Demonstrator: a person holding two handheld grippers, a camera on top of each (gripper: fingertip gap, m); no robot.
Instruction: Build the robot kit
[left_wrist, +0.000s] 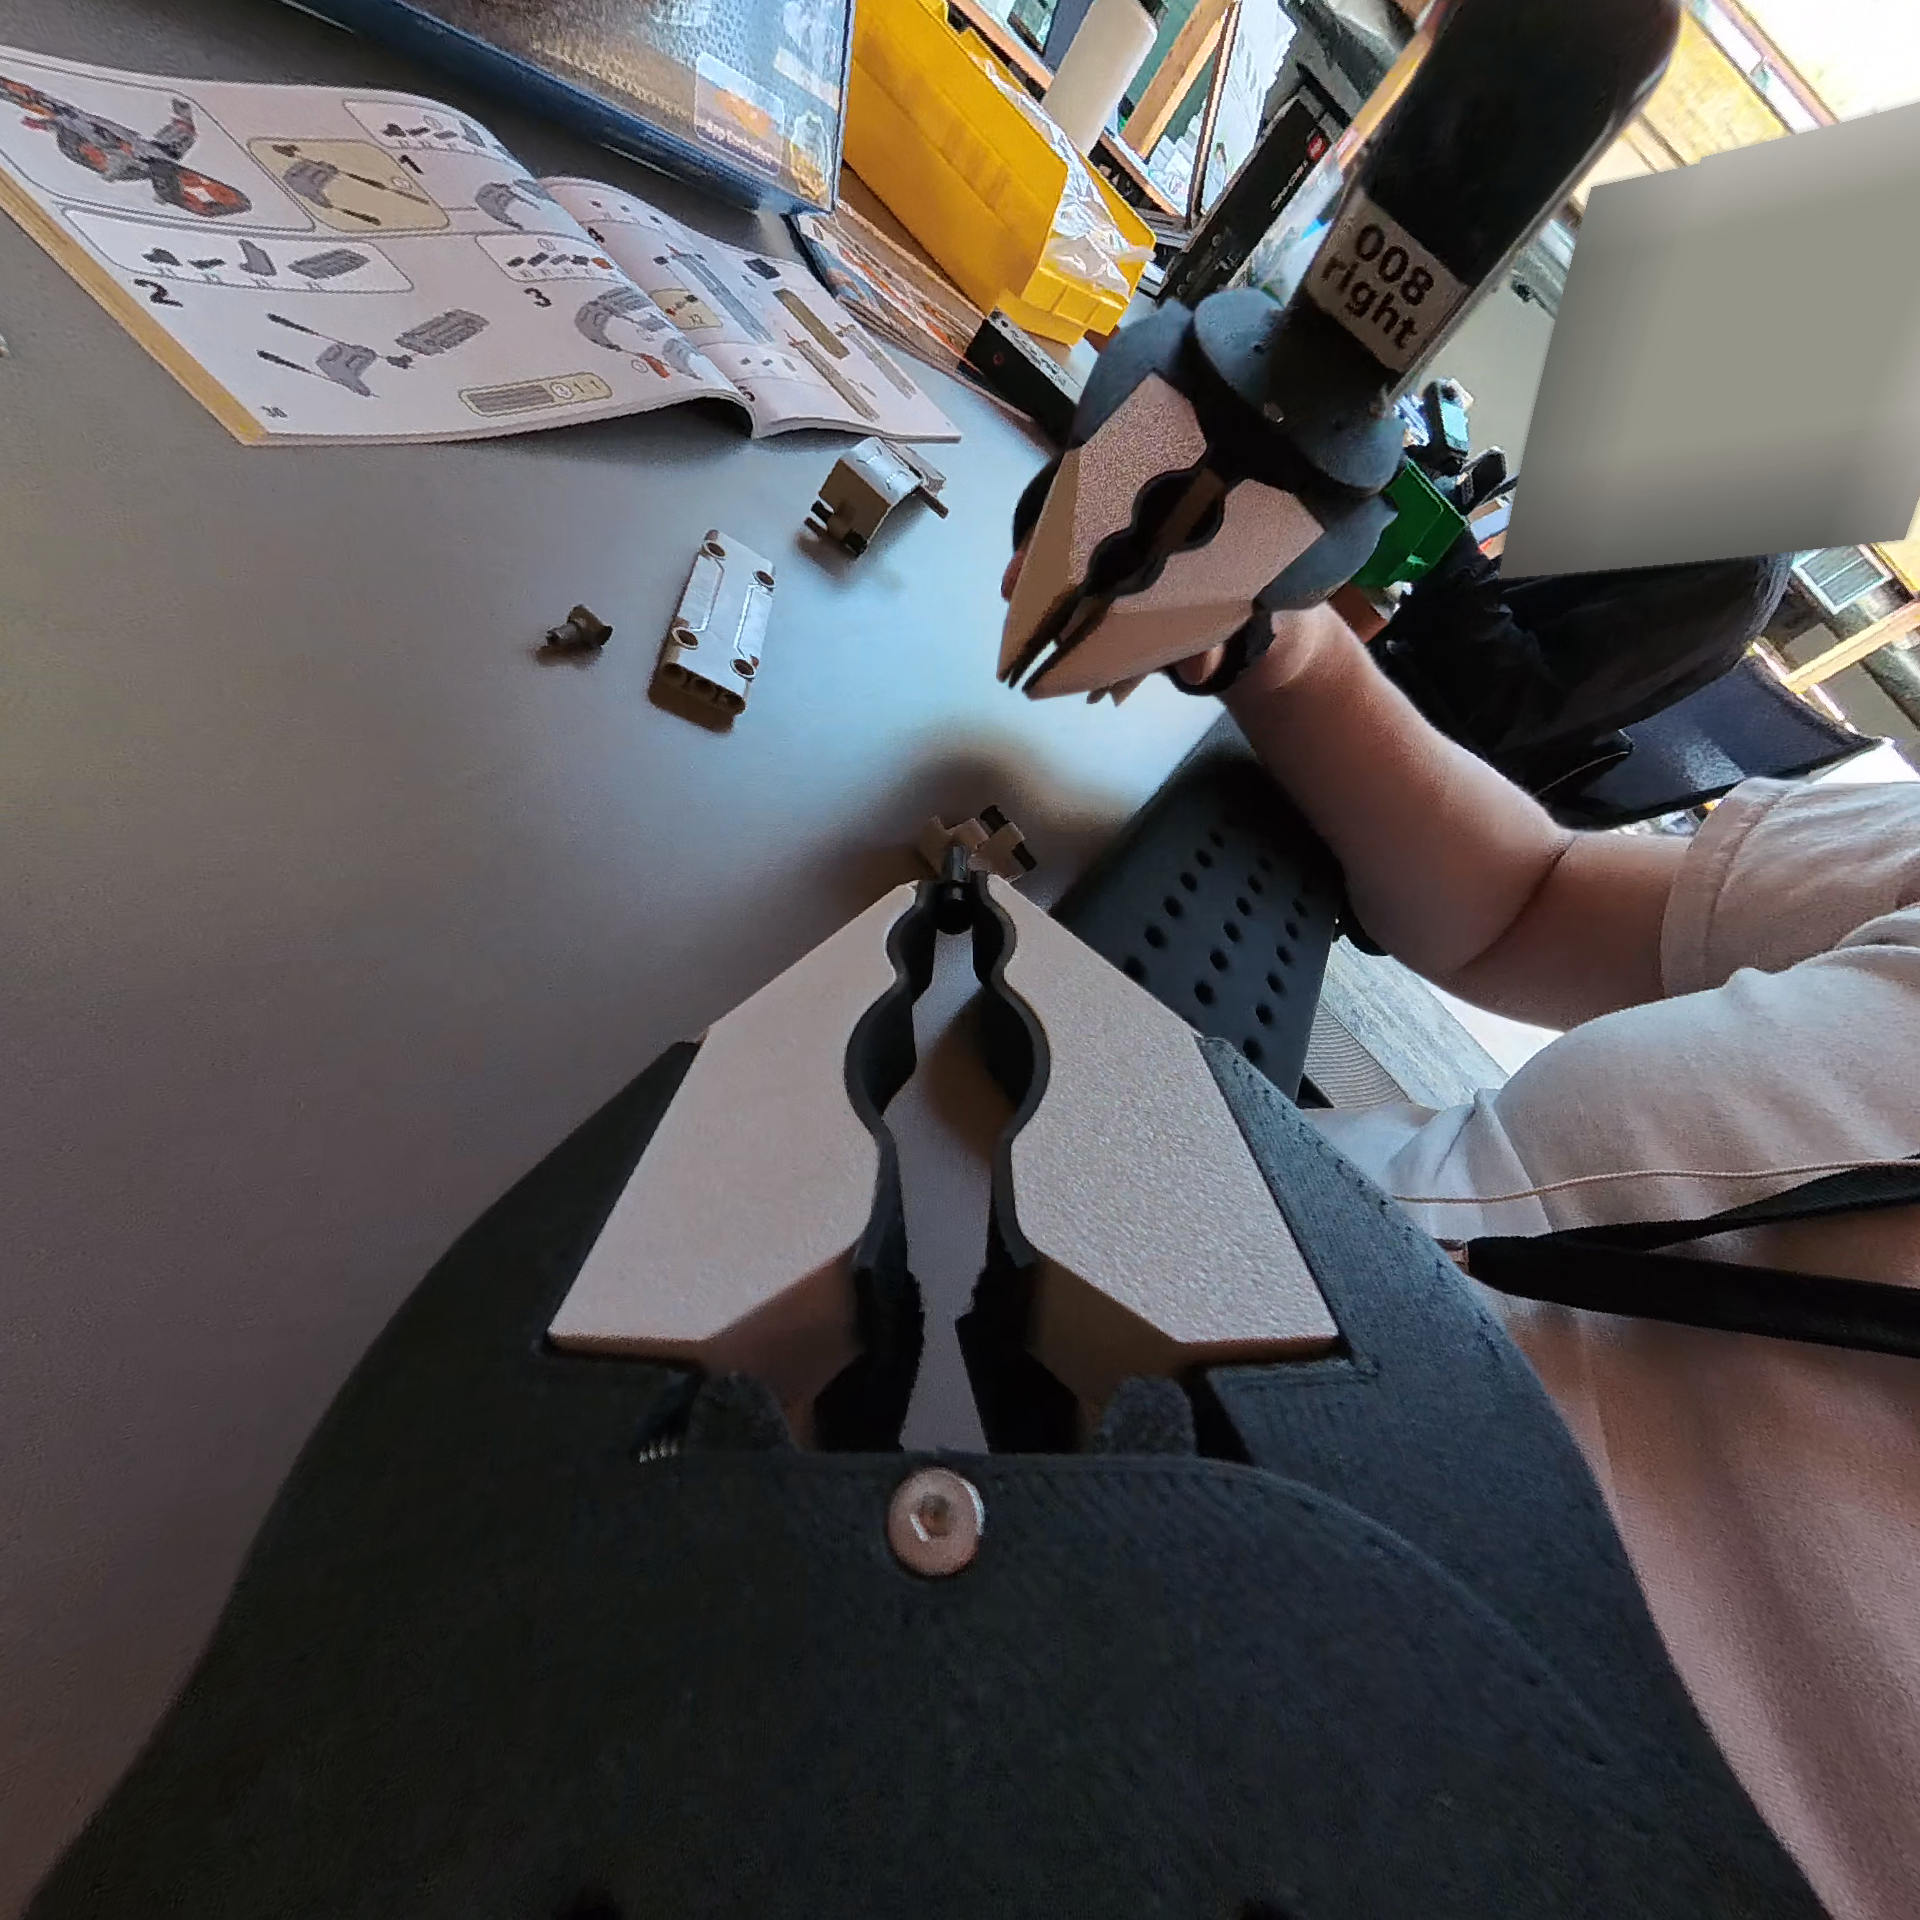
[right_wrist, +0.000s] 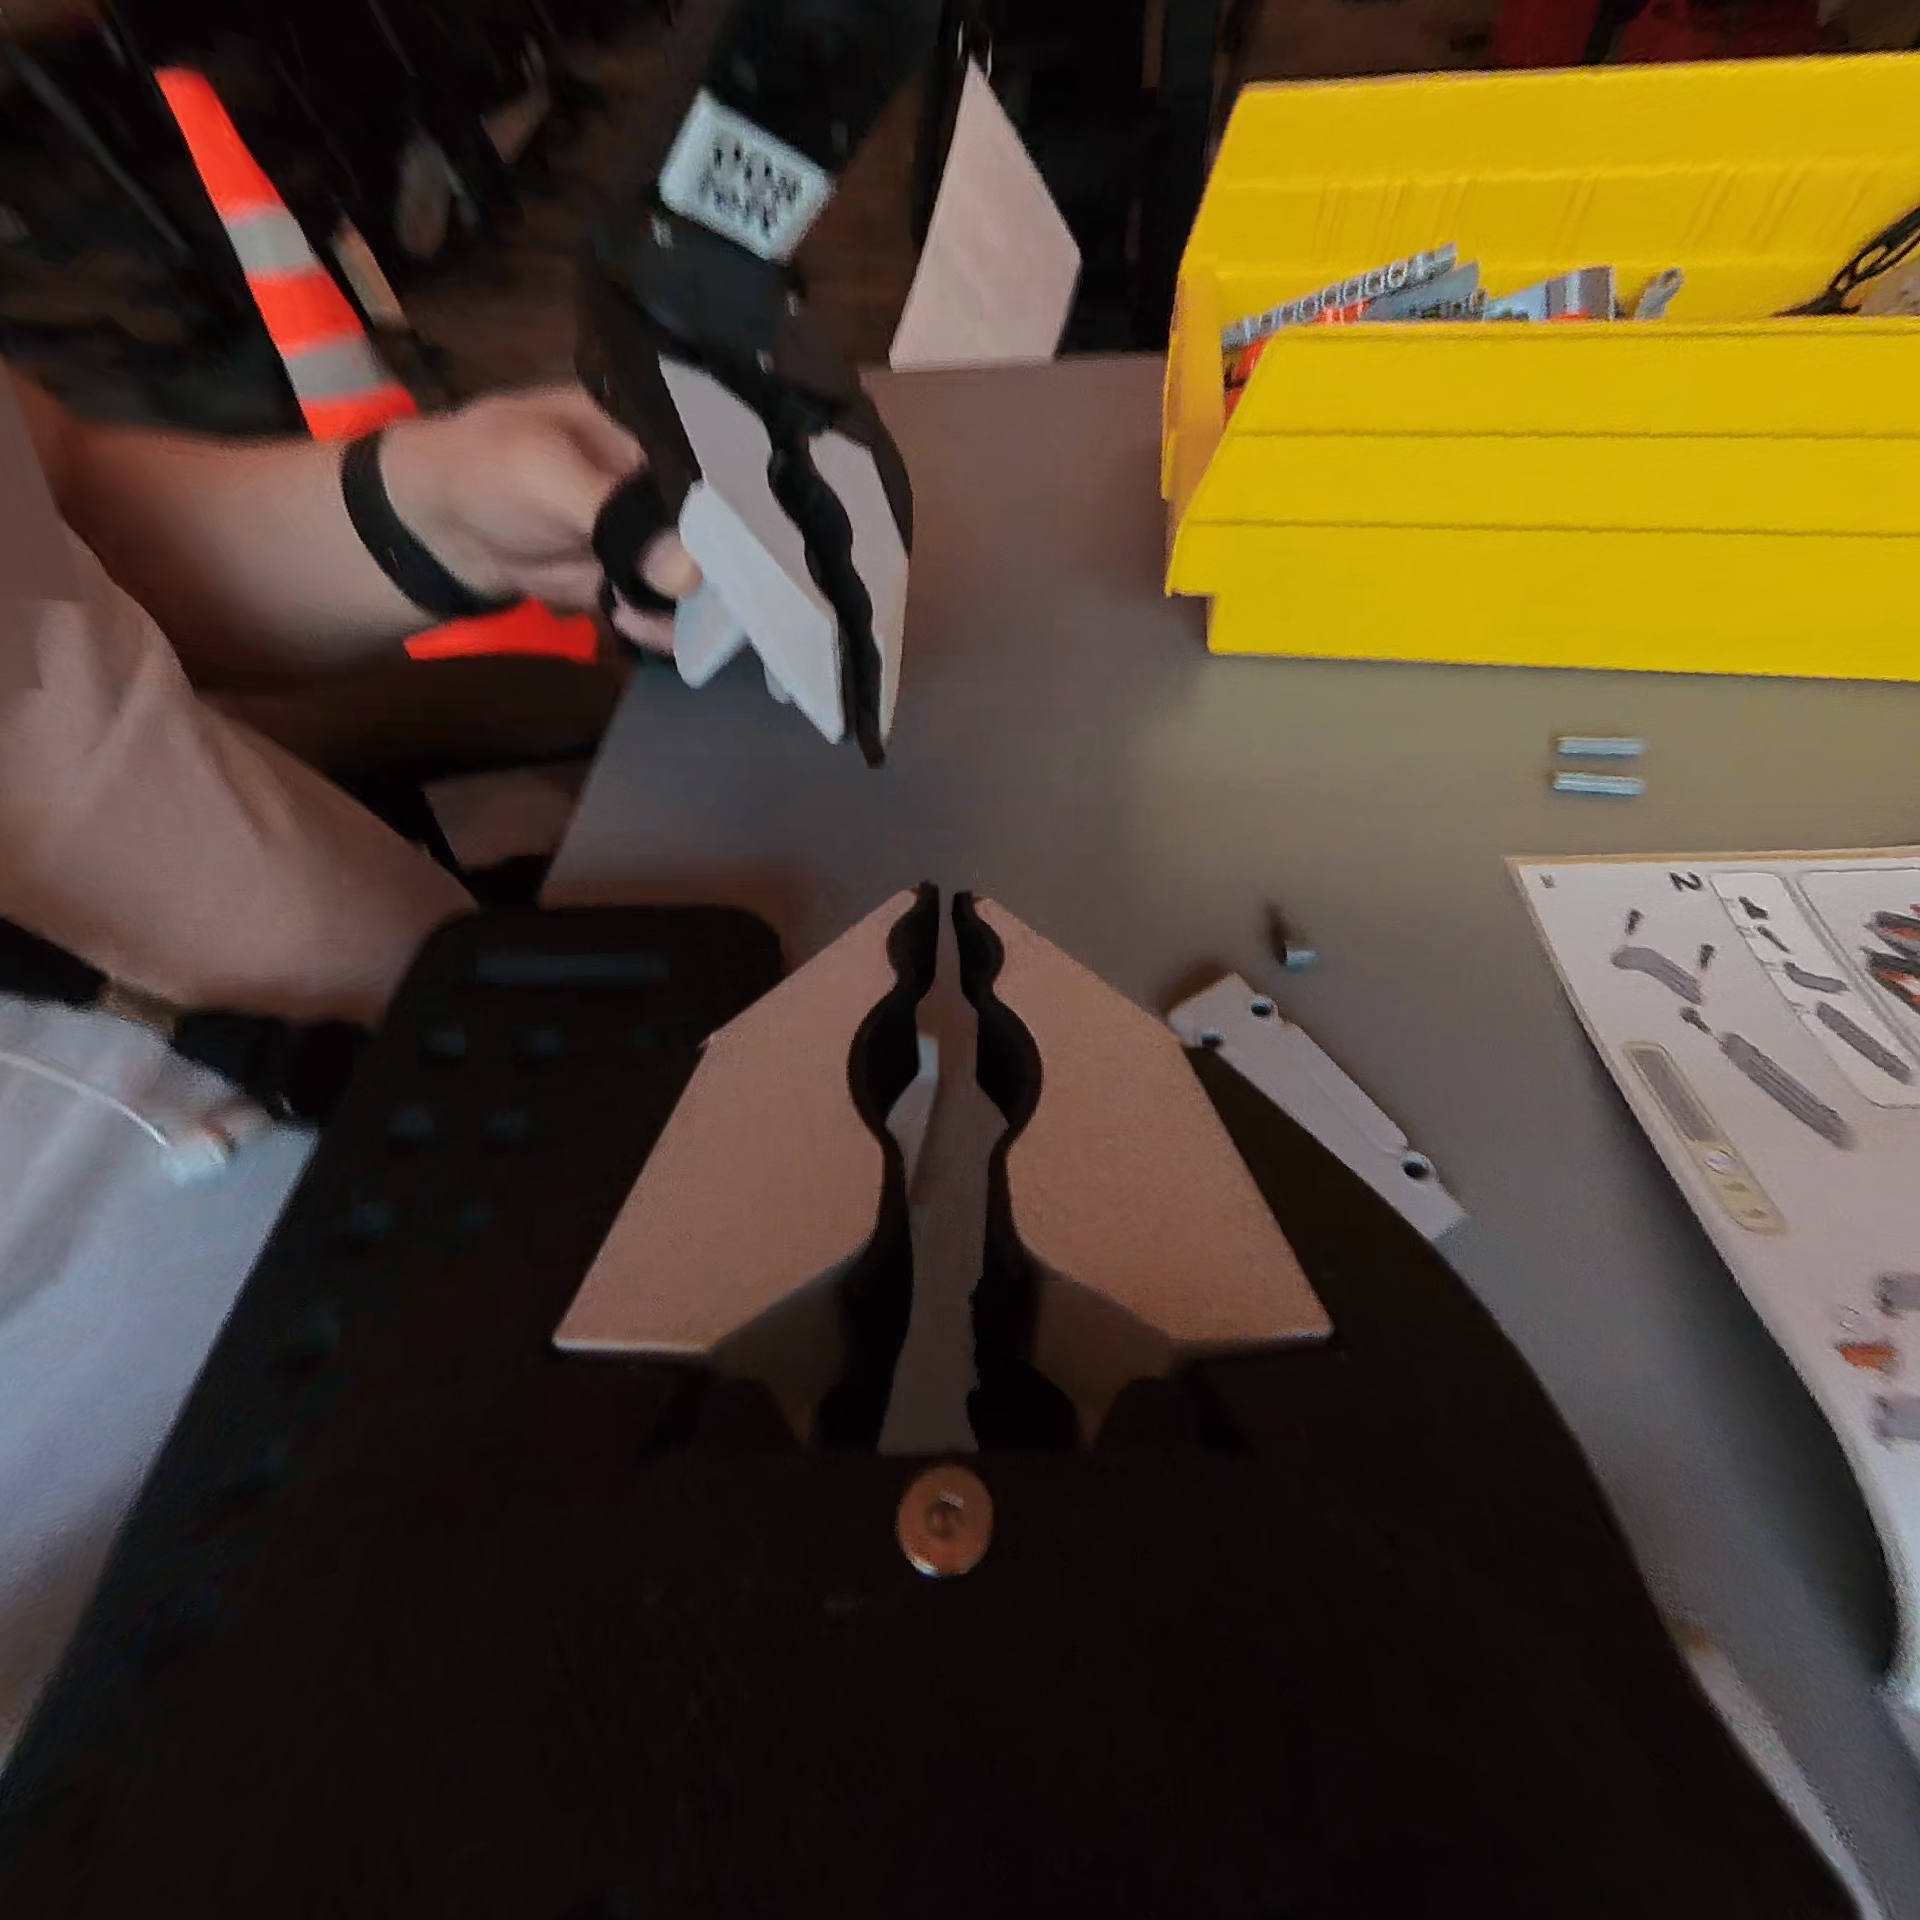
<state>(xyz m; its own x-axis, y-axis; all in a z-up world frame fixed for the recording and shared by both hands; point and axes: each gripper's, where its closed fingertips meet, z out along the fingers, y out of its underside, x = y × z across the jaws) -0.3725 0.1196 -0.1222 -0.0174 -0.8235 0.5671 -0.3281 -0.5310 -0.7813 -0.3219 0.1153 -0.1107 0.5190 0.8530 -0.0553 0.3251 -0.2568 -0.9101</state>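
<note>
Pinching a small dark pin piece (left_wrist: 954, 868) at its very tips, L gripper (left_wrist: 951, 894) is nearly shut on it; part looks light, stiff, slick plastic, so grip mid-shaft; R gripper (right_wrist: 945, 899) narrow, empty, above grey table (right_wrist: 1039, 727).

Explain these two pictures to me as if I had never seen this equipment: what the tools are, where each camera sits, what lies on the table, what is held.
A person holds two hand-held pincer tools, each with a camera looking along its two tan, wavy-edged fingers. In the left wrist view the left gripper is shut on a small dark plastic pin piece. The right gripper appears beyond it, nearly closed and seemingly empty; the right wrist view is its own, blurred picture. On the grey table lie a flat light-grey building panel with holes, a curved grey shell piece, a tiny dark connector and an open instruction booklet. Yellow plastic bins stand behind.
</note>
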